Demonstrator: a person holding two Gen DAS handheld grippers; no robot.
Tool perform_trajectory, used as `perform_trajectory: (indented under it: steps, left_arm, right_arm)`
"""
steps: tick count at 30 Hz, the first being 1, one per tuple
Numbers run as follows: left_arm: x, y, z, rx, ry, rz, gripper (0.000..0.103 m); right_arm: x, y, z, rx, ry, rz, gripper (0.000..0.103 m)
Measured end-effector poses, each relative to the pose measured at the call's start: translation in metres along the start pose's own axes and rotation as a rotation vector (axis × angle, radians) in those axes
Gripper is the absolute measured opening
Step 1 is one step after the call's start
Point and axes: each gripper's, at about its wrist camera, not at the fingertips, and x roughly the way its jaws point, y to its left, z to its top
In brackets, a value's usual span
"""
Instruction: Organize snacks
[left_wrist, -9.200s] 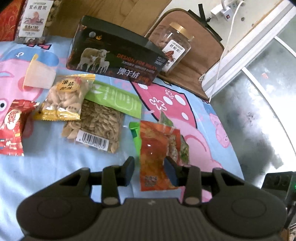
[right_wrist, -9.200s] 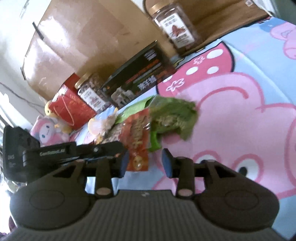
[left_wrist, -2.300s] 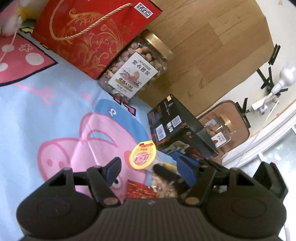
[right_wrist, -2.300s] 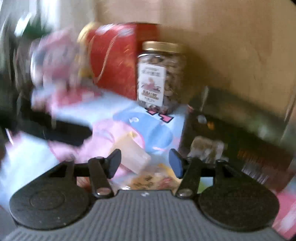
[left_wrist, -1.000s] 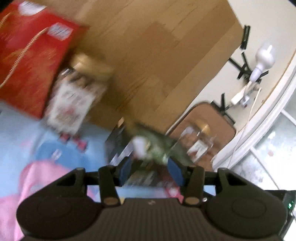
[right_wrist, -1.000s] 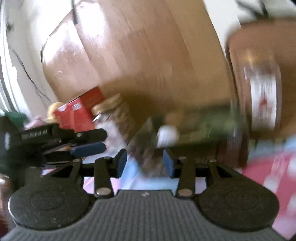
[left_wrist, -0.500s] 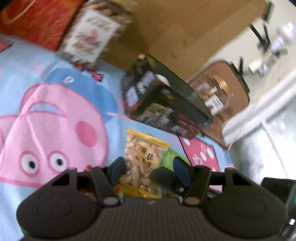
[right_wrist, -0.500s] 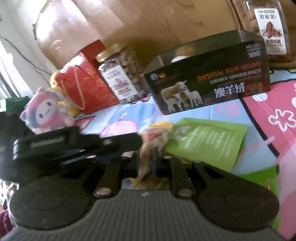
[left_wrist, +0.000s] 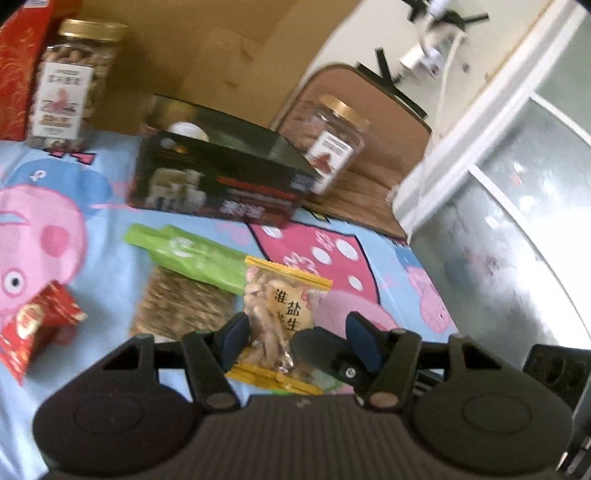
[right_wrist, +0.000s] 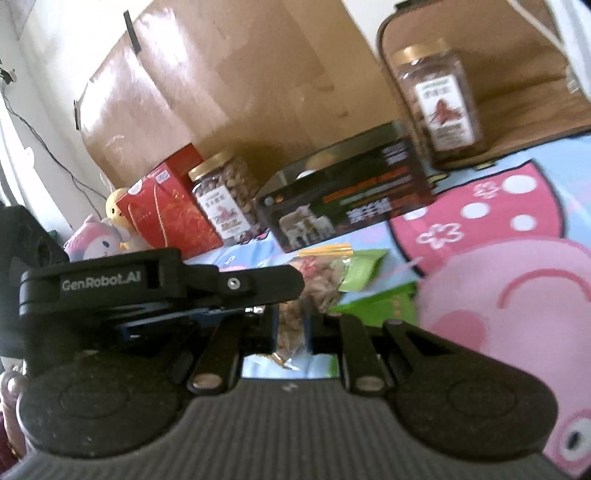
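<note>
Clamping the peanut packet (right_wrist: 291, 325) between its pads, the right gripper (right_wrist: 290, 328) holds it above the cartoon bedsheet (left_wrist: 66, 376), near the seed packet (left_wrist: 181, 306) and green pouch (left_wrist: 192, 254). The left gripper (left_wrist: 295, 341) stands apart, its jaws either side of the packet without pressing. Behind stands the black box (left_wrist: 221, 181).

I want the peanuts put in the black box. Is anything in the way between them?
Nothing blocks it. The right hand-held gripper grips the peanut bag, and only a flat green pouch lies before the open black box.
</note>
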Motion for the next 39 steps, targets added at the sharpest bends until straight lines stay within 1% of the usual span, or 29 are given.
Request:
perform_trajectory:
  steps: [4, 5, 6, 8, 10, 15, 19, 27, 30, 31, 33, 39]
  left_arm:
    - [0.009, -0.010, -0.010, 0.013, 0.024, 0.030, 0.059]
    - [0.013, -0.011, -0.013, 0.014, 0.031, 0.046, 0.059]
    - [0.015, -0.011, -0.016, 0.010, 0.038, 0.064, 0.059]
    - [0.015, -0.011, -0.020, 0.009, 0.044, 0.082, 0.059]
    - [0.008, -0.012, -0.021, 0.002, 0.036, 0.076, 0.059]
    - [-0.021, -0.014, -0.015, -0.002, -0.040, 0.067, 0.059]
    - [-0.034, -0.015, -0.014, -0.008, -0.072, 0.059, 0.061]
    - [-0.034, -0.012, -0.022, -0.002, -0.064, 0.048, 0.061]
    - [-0.035, -0.010, -0.022, 0.001, -0.069, 0.043, 0.061]
    - [-0.036, -0.009, -0.021, 0.003, -0.073, 0.041, 0.064]
    - [-0.038, -0.007, -0.019, 0.011, -0.083, 0.042, 0.065]
    - [-0.038, -0.001, -0.017, 0.030, -0.085, 0.049, 0.065]
  right_arm:
    - [-0.009, -0.011, -0.010, 0.012, 0.000, -0.022, 0.020]
    - [-0.009, -0.013, -0.013, 0.019, 0.009, -0.031, 0.022]
    - [-0.006, -0.016, -0.018, 0.024, 0.033, -0.039, 0.026]
    - [-0.004, -0.019, -0.025, 0.042, 0.058, -0.037, 0.028]
    - [-0.010, -0.017, -0.029, 0.038, 0.052, -0.024, 0.028]
    - [-0.026, -0.008, -0.026, 0.012, 0.005, -0.014, 0.029]
    - [-0.031, -0.004, -0.027, 0.012, -0.007, -0.005, 0.029]
    - [-0.038, -0.002, -0.029, 0.040, -0.025, -0.014, 0.030]
    - [-0.039, -0.003, -0.029, 0.043, -0.035, -0.025, 0.030]
    - [-0.039, -0.004, -0.029, 0.044, -0.038, -0.028, 0.030]
    - [-0.040, -0.005, -0.029, 0.046, -0.045, -0.035, 0.030]
    - [-0.034, -0.006, -0.031, 0.037, -0.050, -0.053, 0.030]
